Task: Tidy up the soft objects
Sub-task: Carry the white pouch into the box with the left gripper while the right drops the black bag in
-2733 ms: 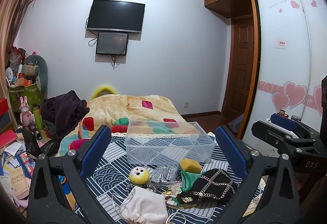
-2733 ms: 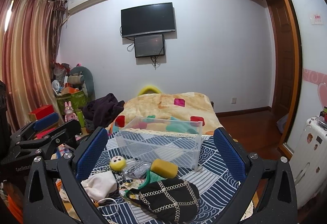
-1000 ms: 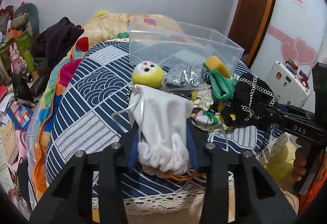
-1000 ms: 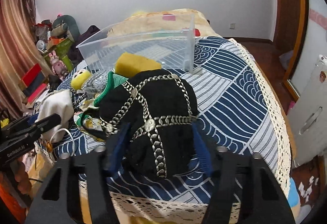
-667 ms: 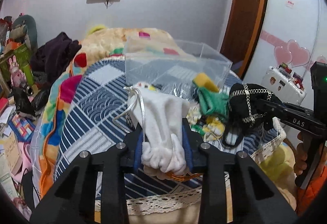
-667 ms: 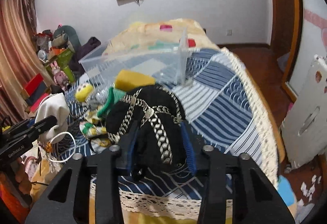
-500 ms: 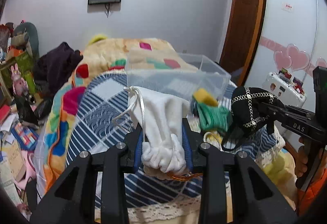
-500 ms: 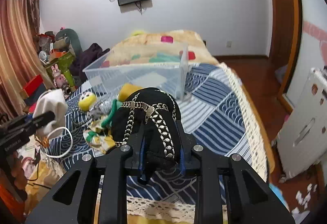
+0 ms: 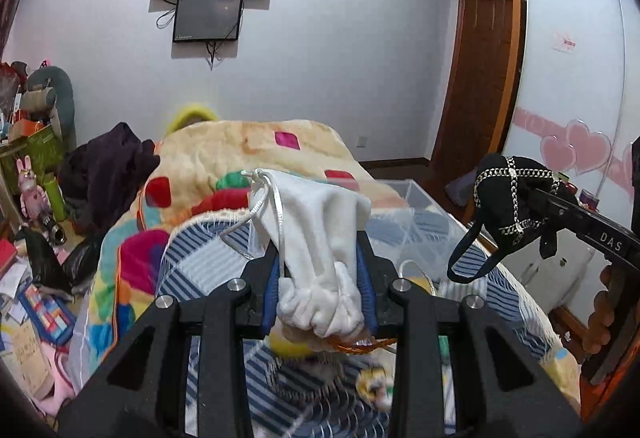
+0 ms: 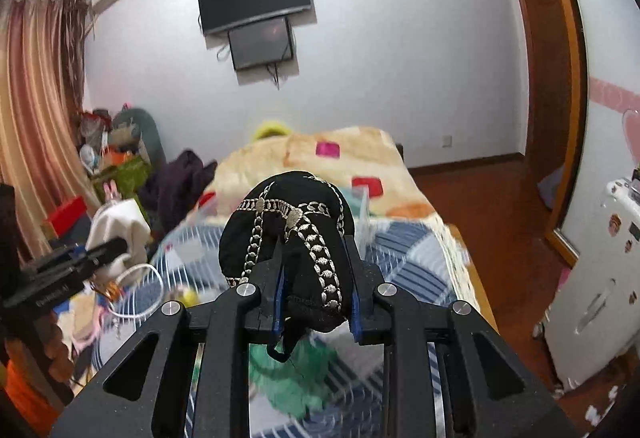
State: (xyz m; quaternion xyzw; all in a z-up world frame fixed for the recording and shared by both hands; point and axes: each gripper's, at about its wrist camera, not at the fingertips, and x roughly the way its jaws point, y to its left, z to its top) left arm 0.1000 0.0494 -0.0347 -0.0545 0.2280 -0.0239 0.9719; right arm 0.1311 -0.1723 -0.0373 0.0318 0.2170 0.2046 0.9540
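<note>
My left gripper (image 9: 320, 262) is shut on a white drawstring pouch (image 9: 316, 238) and holds it up above the bed. My right gripper (image 10: 316, 258) is shut on a black cap with silver chain trim (image 10: 288, 234), also lifted; the cap shows at the right in the left wrist view (image 9: 516, 194). The white pouch shows at the left in the right wrist view (image 10: 120, 226). The clear plastic bin (image 9: 416, 222) stands on the bed beyond both loads. A green cloth (image 10: 296, 378) and a yellow plush (image 9: 288, 346) lie blurred below the grippers.
The blue patterned bedspread (image 9: 200, 270) has a lace edge. A quilt (image 9: 248, 150) and dark clothes (image 9: 108, 170) lie farther back. Clutter fills the floor at left (image 9: 36, 278). A white appliance (image 10: 592, 278) stands at right by the door.
Both grippers closed on the pouch and the cap, then lifted them off the bed and tilted up towards the bin. The remaining pile has dropped below the views.
</note>
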